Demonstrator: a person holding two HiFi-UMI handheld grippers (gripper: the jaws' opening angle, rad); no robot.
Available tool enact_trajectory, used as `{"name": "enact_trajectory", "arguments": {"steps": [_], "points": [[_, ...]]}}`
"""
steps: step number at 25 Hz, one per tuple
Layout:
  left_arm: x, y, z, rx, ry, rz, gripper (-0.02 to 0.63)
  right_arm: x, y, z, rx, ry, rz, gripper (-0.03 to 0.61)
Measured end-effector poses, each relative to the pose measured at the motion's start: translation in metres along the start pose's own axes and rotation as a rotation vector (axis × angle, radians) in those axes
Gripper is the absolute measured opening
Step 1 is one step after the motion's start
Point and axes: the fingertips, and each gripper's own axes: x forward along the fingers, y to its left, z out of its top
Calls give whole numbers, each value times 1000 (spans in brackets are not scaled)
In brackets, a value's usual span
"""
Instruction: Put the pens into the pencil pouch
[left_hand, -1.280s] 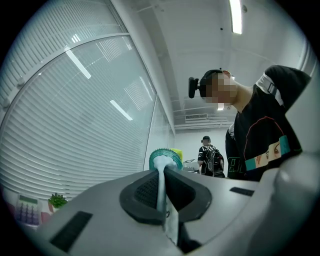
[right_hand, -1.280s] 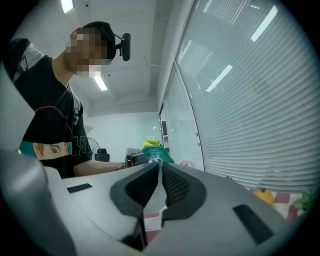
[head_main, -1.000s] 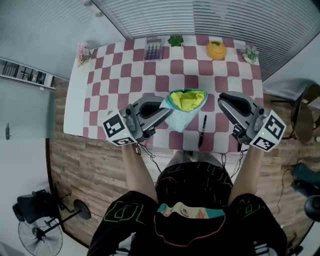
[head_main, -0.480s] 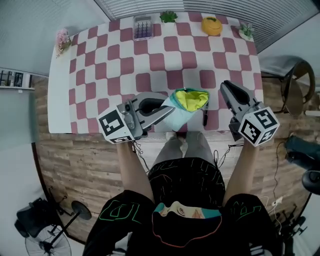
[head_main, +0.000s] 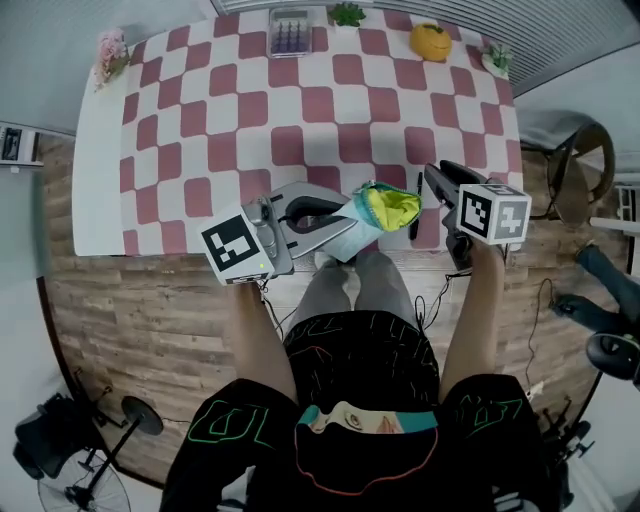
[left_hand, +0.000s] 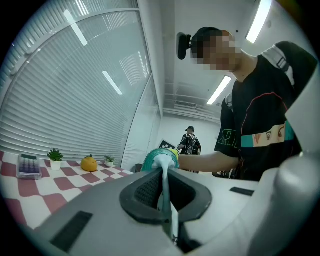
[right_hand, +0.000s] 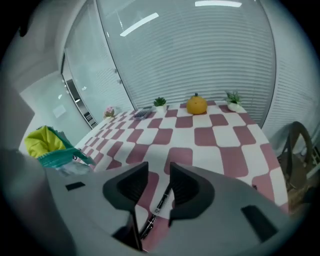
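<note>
Pen: a slim black marker pen with a white label lies on the pink-and-white checked counter. It is close to the near edge and runs near to far.
Pouch: a pale translucent pencil pouch with a teal zip edge and yellow lining hangs just left of the pen. It is off the counter, with its mouth gaping towards the right.
Right gripper: the grey right gripper tips downward over the pen. Its fingers stand apart, and the pen shows in the gap between them with no pad pressing on it.
Left gripper: the grey left gripper points level. Its fingers are together, clamped on the pouch's pale fabric just below the zip edge.
Step in hand: judged to be the reach for the pen.
Doing it well: lower until both fingers straddle the barrel near its middle, across its length, then close squarely so it does not roll or pivot. Keep the pouch mouth steady and open for the drop.
Change from a second ago: the right gripper has dropped from a raised pose to sit over the pen, and its fingers have just been opening. The left gripper and pouch have sunk towards the near edge, and the mouth now faces more to the right.
</note>
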Motion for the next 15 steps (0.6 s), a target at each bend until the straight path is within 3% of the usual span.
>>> {"name": "enact_trajectory", "arguments": {"steps": [13,15], "points": [[-15,9,-16,-40,-43,3,2,55,-23,-56,154,343,-89,140],[-14,9,-20,-51,-42,-4,2,57,-26,-59,151,373,-123,98]]}}
